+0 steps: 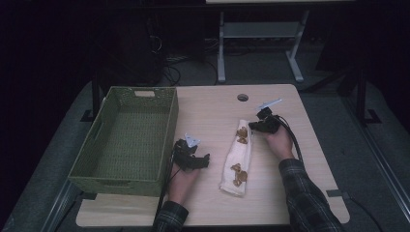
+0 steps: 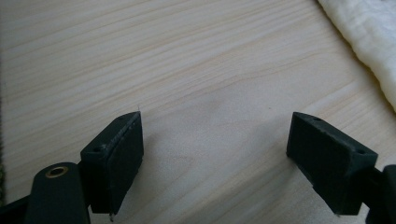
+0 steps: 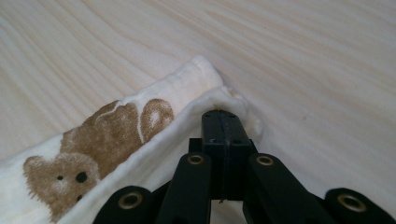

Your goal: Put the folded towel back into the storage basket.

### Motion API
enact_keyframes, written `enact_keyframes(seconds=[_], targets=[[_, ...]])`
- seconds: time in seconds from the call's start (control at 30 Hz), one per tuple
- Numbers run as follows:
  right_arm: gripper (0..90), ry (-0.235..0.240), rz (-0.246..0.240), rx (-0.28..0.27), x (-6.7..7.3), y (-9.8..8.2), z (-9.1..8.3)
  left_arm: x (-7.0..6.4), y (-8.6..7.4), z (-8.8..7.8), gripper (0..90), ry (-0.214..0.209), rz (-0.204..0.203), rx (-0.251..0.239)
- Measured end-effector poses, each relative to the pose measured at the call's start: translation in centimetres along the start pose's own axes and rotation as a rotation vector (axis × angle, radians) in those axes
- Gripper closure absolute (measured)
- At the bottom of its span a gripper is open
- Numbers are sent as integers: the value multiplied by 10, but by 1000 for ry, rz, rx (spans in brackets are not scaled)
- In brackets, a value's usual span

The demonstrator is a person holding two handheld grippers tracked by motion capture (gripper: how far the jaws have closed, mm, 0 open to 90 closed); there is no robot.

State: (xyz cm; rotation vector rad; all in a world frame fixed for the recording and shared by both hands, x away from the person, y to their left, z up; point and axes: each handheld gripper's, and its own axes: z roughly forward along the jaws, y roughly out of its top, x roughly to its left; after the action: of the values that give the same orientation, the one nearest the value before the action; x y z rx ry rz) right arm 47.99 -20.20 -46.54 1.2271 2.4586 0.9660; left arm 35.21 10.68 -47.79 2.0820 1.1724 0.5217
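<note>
A cream towel (image 1: 245,155) printed with brown bears lies folded into a long strip on the wooden table (image 1: 212,111). My right gripper (image 1: 252,126) sits at the strip's far end, shut on a bunched corner of the towel (image 3: 154,140). In the right gripper view my right gripper (image 3: 223,116) has both jaws pressed together with cloth puckered at their tip. To the left of the strip, my left gripper (image 1: 207,160) rests low over bare wood. It stands open with nothing between its jaws, as my left gripper (image 2: 215,133) shows close up, with the towel's edge (image 2: 369,32) off to one side.
A green woven basket (image 1: 121,180) stands on the left part of the table, close beside the left hand. A round cable hole (image 1: 242,97) lies near the table's far edge. Desk legs and cables show on the dark floor beyond.
</note>
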Motion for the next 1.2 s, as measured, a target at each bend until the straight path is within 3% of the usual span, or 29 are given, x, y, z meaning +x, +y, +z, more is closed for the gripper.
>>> enact_keyframes(seconds=[0.1,0.2,0.43,0.63,0.8,0.93,1.1,1.2], targets=[[899,-16,-8,-4,2,2,1,0,0,0,183,0,0,0],[899,-12,11,-18,1,1,-9,0,0,0,183,0,-1,0],[898,8,-9,-102,12,10,-32,0,0,0,183,0,0,0],[898,3,-22,-28,13,2,-18,0,0,0,177,-2,2,1],[898,-4,1,-11,3,-12,-15,-1,0,0,174,-14,15,0],[889,5,8,-7,-1,-15,-17,-10,3,-3,176,-92,33,-21],[803,28,1,-47,-2,-11,-29,-27,16,-9,176,-224,132,-24],[755,49,-9,-51,-1,-10,-37,-35,26,-13,177,-329,194,-17]])
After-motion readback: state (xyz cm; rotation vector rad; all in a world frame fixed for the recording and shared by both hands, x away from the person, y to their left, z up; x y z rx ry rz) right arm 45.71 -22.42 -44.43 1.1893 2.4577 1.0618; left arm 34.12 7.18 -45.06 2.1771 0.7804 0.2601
